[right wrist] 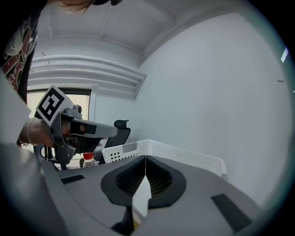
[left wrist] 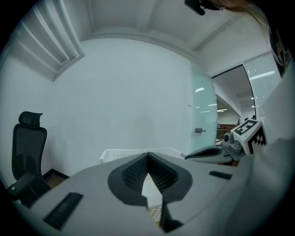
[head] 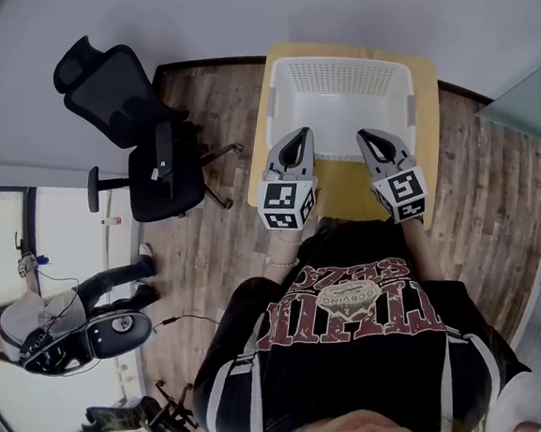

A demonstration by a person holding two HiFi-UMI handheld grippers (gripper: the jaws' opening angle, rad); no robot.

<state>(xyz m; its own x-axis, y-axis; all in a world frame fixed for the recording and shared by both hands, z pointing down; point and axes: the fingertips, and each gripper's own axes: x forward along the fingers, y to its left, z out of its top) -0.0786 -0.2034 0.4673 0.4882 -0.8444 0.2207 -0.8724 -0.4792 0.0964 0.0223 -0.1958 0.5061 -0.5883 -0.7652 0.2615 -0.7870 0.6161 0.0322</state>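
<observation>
Two closed, empty tools: left gripper [head: 302, 136], right gripper [head: 366, 136]. We see white perforated plastic basket [head: 341, 75] just ahead, upper centre, equidistant.

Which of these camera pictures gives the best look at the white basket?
The head view: it looks down into the white basket, showing nearly all its rim, its perforated walls and its floor, on the yellow table. The left gripper view catches only a strip of rim; the right gripper view shows one long perforated side.
</observation>
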